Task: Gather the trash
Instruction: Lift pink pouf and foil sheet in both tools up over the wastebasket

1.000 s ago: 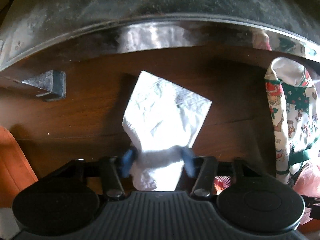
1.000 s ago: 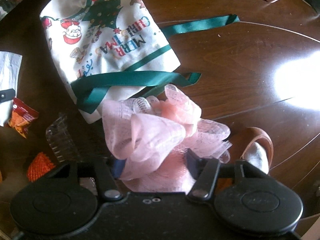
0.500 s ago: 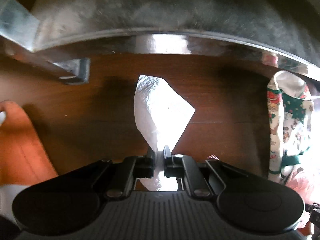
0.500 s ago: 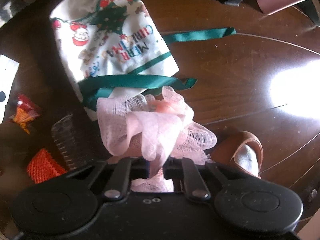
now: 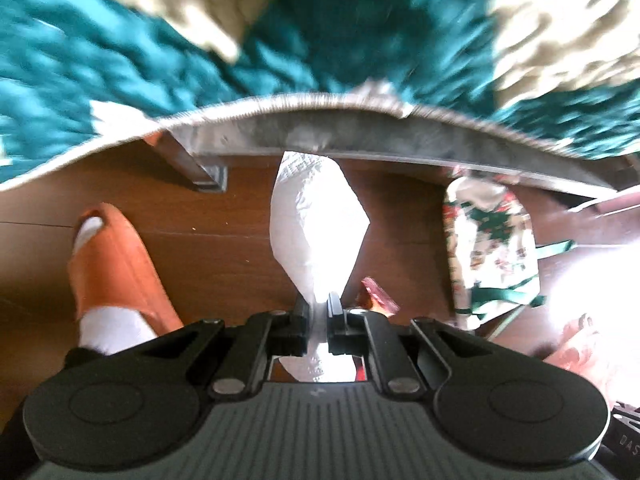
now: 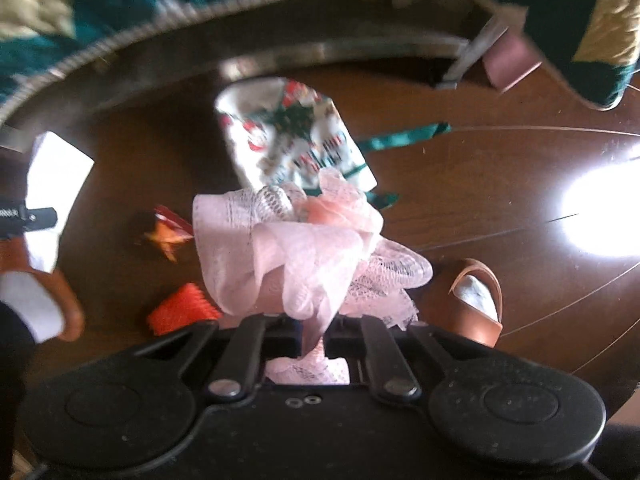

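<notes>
My left gripper (image 5: 318,310) is shut on a white paper napkin (image 5: 316,224) and holds it up above the brown wooden floor. The napkin also shows at the left edge of the right wrist view (image 6: 52,184). My right gripper (image 6: 312,332) is shut on a bunch of pink netting (image 6: 304,256), lifted off the floor. A red and orange snack wrapper (image 6: 168,234) lies on the floor left of the netting and also shows in the left wrist view (image 5: 376,300). An orange mesh piece (image 6: 182,308) lies near the right gripper.
A Christmas-print cloth bag with green ribbons (image 6: 296,140) lies on the floor ahead. A bed with a teal and cream quilt (image 5: 160,60) and a metal frame (image 5: 360,144) stands beyond. The person's feet in orange slippers (image 5: 116,268) (image 6: 476,300) stand close by.
Both grippers have closed, the left on the napkin and the right on the netting, and risen well away from the floor. The bed's quilt has come into view.
</notes>
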